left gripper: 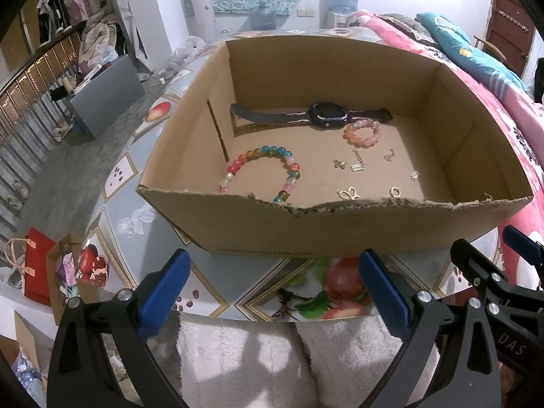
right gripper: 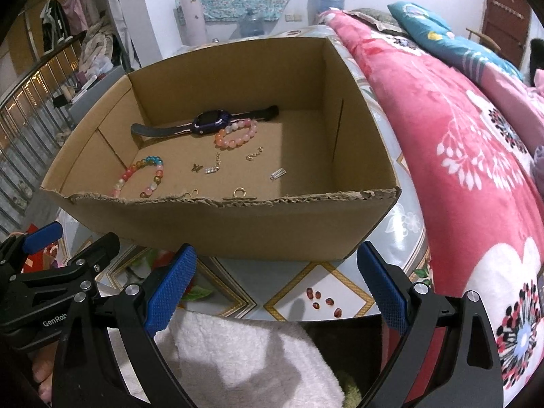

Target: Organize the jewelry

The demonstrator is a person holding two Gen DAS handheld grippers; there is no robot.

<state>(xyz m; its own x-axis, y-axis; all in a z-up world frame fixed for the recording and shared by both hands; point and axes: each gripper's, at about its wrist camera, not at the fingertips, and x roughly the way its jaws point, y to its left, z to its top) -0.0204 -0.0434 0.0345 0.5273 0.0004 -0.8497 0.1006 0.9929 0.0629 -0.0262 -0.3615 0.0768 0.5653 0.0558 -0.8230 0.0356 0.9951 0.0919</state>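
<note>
An open cardboard box [left gripper: 258,224] [right gripper: 238,224] stands on a patterned table. Inside lie a dark watch [left gripper: 324,115] [right gripper: 207,124], a pink bead bracelet [left gripper: 362,132] [right gripper: 236,134], a rainbow bead bracelet [left gripper: 261,170] [right gripper: 141,176] and several small gold and silver charms [left gripper: 357,166] [right gripper: 210,170]. My left gripper [left gripper: 272,289] is open in front of the box's near wall, holding nothing. My right gripper [right gripper: 275,282] is likewise open before the box, empty. Each gripper shows at the edge of the other's view.
A pink floral quilt [right gripper: 476,156] lies right of the box. A fluffy white cloth [left gripper: 258,357] [right gripper: 238,357] sits under the grippers. Red paper bags [left gripper: 37,265] stand on the floor at left, near a grey box [left gripper: 108,95] and a railing.
</note>
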